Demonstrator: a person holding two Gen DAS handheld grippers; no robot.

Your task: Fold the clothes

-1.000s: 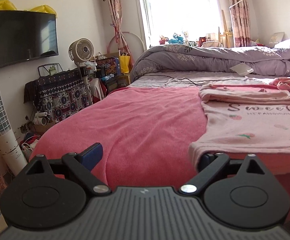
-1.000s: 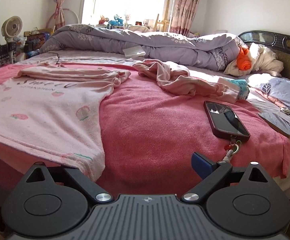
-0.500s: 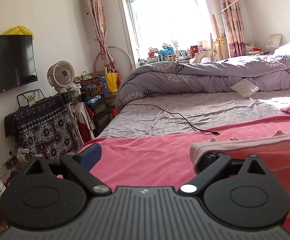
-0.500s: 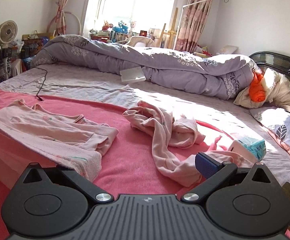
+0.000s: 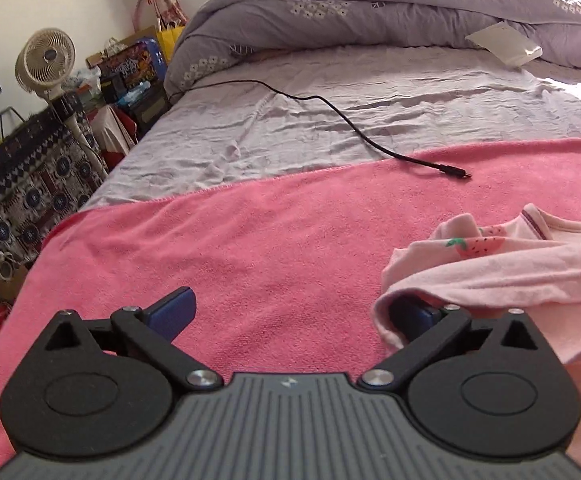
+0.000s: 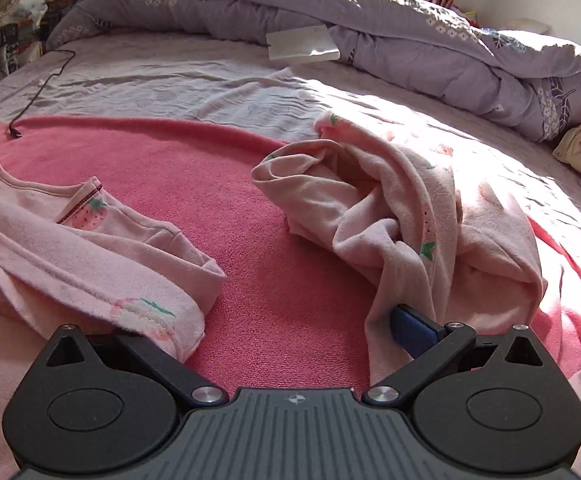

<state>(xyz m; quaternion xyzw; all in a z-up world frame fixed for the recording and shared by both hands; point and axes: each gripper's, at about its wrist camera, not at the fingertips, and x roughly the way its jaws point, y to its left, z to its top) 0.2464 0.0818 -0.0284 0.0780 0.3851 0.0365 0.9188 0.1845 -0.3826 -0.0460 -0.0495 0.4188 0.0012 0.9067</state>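
A pale pink strawberry-print shirt [image 5: 510, 272] lies doubled over on the pink blanket [image 5: 250, 240]. Its hem edge drapes over the right finger of my left gripper [image 5: 292, 312], which stands open; the left blue pad [image 5: 170, 312] is bare. In the right wrist view the same shirt [image 6: 90, 256] covers the left finger of my right gripper [image 6: 278, 330], also open. A second crumpled pink garment [image 6: 390, 208] lies to the right, touching that gripper's right blue pad [image 6: 412, 330].
A black charging cable [image 5: 354, 128] trails across the grey sheet onto the blanket. A rolled purple duvet [image 6: 370, 20] with a white flat box [image 6: 302, 44] lies along the far side. A fan [image 5: 46, 60] and cluttered shelves stand left of the bed.
Both grippers have travelled forward across the bed, carrying the shirt's lower edge up to its neckline, and now tilt down close to the blanket. The phones have left the right view.
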